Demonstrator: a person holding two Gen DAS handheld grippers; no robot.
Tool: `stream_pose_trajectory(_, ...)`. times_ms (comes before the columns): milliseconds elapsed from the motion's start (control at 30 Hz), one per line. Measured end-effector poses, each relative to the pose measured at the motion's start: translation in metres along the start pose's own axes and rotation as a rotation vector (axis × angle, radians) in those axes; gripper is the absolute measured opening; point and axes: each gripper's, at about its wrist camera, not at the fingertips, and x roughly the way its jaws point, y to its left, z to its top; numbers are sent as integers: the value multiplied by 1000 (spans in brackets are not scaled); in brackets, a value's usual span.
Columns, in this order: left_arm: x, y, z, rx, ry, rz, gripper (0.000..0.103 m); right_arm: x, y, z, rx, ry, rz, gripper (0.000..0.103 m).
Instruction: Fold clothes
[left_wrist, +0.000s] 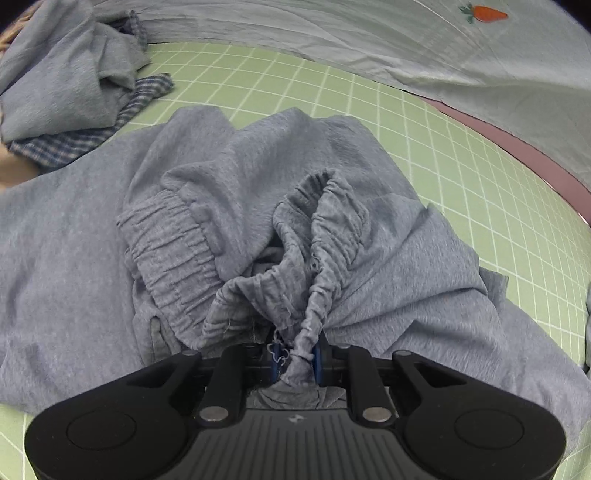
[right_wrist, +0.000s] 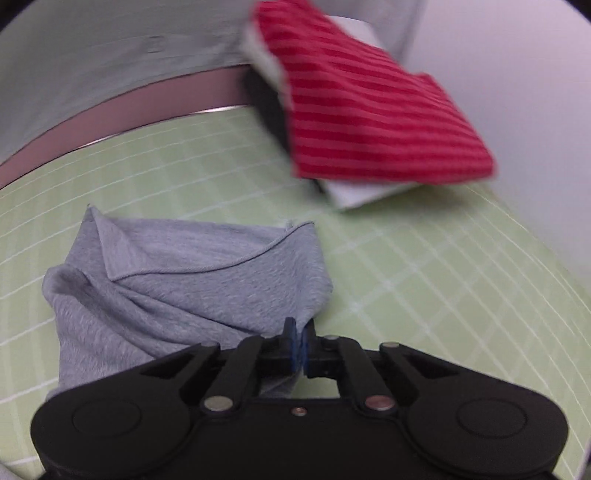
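Both tools look alike. The left gripper (left_wrist: 295, 360) has a matte black body with two rounded lobes behind the fingers, each marked by a shallow circular disc, and a ribbed grey-black panel between them bearing a small pale logo. Black link arms run forward from silver rivets to blue-padded fingers (left_wrist: 317, 360). The right gripper (right_wrist: 300, 349) shows the same black lobes, silver rivets and blue pads, plus a small coppery screw behind the fingers.

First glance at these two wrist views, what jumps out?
The red striped cloth, folded on a stack at the far edge of the green grid mat, stands out most in the right wrist view. In the left wrist view it is the grey sweatpants, bunched mid-mat, with the elastic waistband pinched in the left gripper. An orange carrot motif dots the pale sheet at top right.
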Motion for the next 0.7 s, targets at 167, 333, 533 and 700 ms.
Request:
stream_pose_trajectory(167,-12,20,0,-79,-21,-1,28,-3,-46,-21,73,18,-50,4)
stream_pose_trajectory(333,-30,23,5,-95,-89,30,61,-14,-42,-33,102,16,-40,16)
stream_pose_trajectory(533,-51,54,14,-172,-193,81,83,-15,-27,-30,115,11,-41,30)
stream_pose_trajectory(700,-25,85,28,-235,-126,168,85,-14,-27,-27,118,11,-44,33)
